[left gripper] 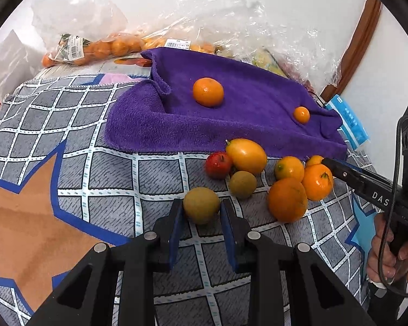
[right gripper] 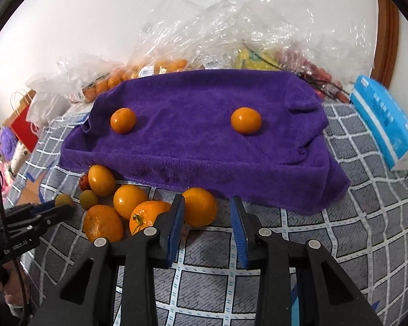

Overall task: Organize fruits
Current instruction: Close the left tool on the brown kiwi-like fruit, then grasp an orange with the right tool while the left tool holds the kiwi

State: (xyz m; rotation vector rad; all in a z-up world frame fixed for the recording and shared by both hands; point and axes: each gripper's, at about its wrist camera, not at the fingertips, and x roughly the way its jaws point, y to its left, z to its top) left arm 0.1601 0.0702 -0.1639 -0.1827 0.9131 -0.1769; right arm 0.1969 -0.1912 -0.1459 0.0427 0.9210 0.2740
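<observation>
My left gripper (left gripper: 201,206) has its fingers on both sides of a greenish-yellow round fruit (left gripper: 201,205) on the checked cloth. It also shows in the right wrist view (right gripper: 64,199). A pile of oranges (left gripper: 287,199), a yellow fruit (left gripper: 246,155), a red fruit (left gripper: 218,165) and another green fruit (left gripper: 242,184) lies beside it. A purple towel (left gripper: 231,119) carries two oranges (right gripper: 123,120) (right gripper: 246,121). My right gripper (right gripper: 207,205) is open and empty, just right of an orange (right gripper: 200,206) in front of the towel.
Clear plastic bags of oranges (left gripper: 95,47) and crumpled wrap (right gripper: 231,21) lie behind the towel. A blue tissue pack (right gripper: 383,119) sits at the right. A red paper bag (right gripper: 23,127) stands far left. The checked cloth (left gripper: 95,163) covers the surface.
</observation>
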